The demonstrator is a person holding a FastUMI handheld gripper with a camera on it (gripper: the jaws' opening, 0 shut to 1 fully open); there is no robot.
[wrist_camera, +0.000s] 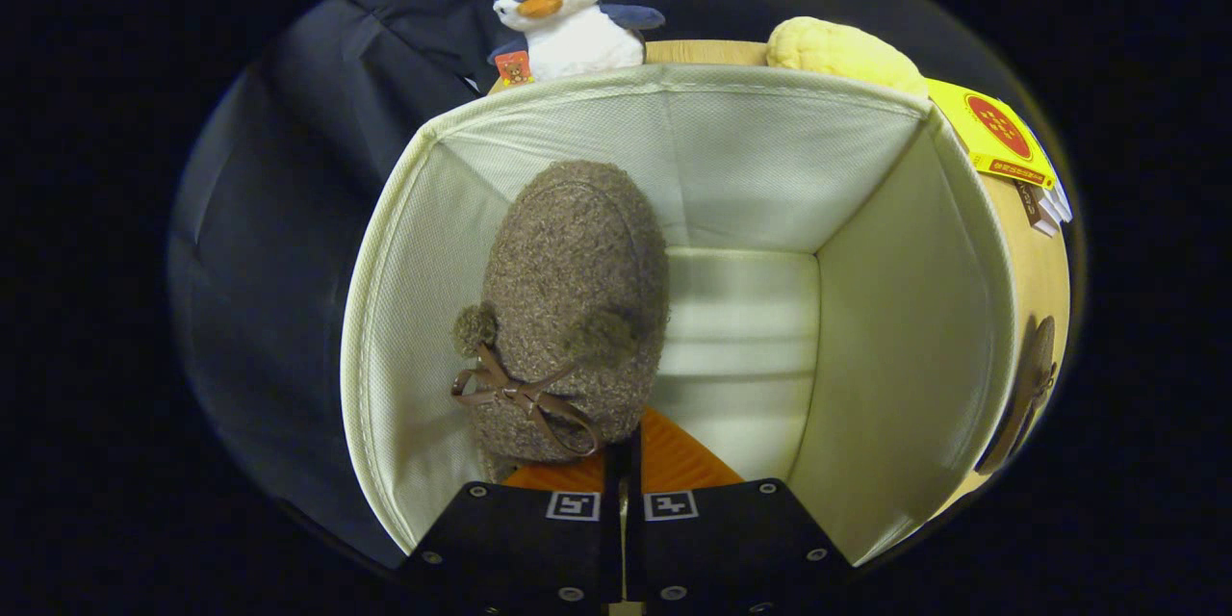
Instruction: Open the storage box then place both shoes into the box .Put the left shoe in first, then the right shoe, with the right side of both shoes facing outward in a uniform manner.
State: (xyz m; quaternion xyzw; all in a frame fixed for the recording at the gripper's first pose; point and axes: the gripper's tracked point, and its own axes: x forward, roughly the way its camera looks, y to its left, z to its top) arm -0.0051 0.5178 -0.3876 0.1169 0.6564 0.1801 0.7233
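I look straight down into the open cream fabric storage box (895, 327). A brown woolly shoe (573, 308) with two pompoms and a thin leather bow hangs inside it along the left wall, toe pointing to the far wall. My gripper (623, 472) is shut on the shoe's rear rim, which is pinched between the fingers. The box floor to the right of the shoe is bare. A second brown shoe (1028, 390) lies outside the box, on the wooden surface past its right wall.
A plush penguin (568, 19) and a yellow plush toy (842, 53) sit on the wooden surface (707, 51) beyond the far wall of the box. Yellow tags (996, 135) hang by the box's right corner. Dark cloth lies to the left.
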